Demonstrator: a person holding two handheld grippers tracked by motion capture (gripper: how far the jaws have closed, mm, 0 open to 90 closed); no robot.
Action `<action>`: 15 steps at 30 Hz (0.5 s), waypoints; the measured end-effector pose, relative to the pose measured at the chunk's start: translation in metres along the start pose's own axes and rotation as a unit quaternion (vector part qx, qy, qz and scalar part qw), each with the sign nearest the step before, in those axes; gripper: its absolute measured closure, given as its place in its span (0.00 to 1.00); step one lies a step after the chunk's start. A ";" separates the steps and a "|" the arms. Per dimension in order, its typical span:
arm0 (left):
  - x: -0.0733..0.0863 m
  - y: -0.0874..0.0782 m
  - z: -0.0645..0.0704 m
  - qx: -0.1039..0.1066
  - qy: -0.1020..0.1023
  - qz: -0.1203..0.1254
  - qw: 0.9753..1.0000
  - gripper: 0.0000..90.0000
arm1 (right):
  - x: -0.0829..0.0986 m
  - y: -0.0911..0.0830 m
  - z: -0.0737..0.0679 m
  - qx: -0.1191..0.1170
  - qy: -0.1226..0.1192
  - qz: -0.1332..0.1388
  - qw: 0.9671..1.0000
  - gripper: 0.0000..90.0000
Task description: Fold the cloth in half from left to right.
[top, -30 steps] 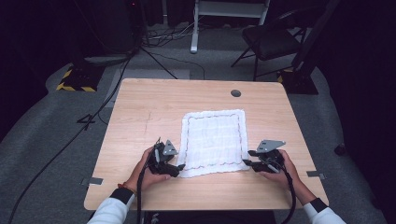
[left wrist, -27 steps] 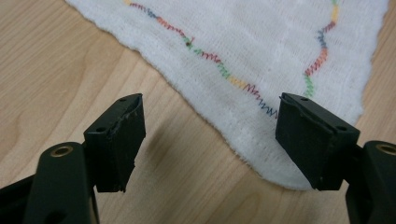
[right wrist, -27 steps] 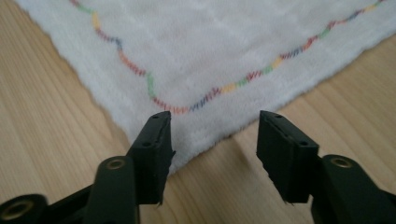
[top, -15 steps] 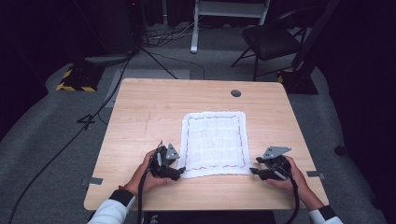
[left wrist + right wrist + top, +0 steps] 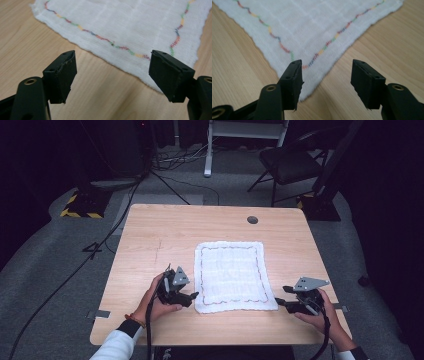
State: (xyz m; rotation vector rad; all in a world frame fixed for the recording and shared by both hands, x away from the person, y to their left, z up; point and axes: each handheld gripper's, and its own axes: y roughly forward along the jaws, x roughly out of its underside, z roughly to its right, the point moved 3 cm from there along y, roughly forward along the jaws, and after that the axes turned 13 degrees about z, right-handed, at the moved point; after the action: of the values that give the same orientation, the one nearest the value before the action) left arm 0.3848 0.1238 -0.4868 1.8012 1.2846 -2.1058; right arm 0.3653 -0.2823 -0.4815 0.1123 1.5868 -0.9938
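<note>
A white square cloth (image 5: 232, 275) with a wavy multicoloured stitched border lies flat on the wooden table (image 5: 150, 235). My left gripper (image 5: 192, 296) rests by the cloth's near left corner, just off its edge. In the left gripper view it (image 5: 112, 67) is open, with bare wood between the jaws and the cloth (image 5: 125, 22) just ahead. My right gripper (image 5: 279, 302) sits a little right of the near right corner. The right gripper view shows it (image 5: 326, 72) open, the cloth's corner (image 5: 312, 25) lying just ahead of the jaws.
A round cable hole (image 5: 252, 219) sits near the table's far edge. Beyond the table stand a black chair (image 5: 290, 165) and a stand, with cables on the grey floor. Bare wood surrounds the cloth on every side.
Both grippers have drawn back from the cloth's near corners, the right one farther out to the right. The cloth has settled flat, slightly nearer the front edge.
</note>
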 end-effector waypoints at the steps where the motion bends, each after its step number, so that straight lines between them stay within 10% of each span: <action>1: -0.001 0.000 -0.003 -0.001 -0.005 0.002 1.000 0.25 | -0.003 0.001 -0.001 -0.002 -0.001 0.005 1.000 0.47; 6: -0.007 0.014 -0.022 -0.033 0.010 0.003 0.999 0.30 | -0.015 0.016 -0.008 -0.006 -0.012 0.021 1.000 0.50; 15: -0.023 0.050 -0.043 -0.028 -0.011 0.002 1.000 0.28 | -0.040 0.052 -0.038 -0.056 -0.038 0.030 0.997 0.52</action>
State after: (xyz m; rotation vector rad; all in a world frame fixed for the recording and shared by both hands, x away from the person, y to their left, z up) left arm 0.4527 0.1087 -0.4914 1.7528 1.3205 -2.0602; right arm 0.3778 -0.2081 -0.4769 0.0435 1.5566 -0.8503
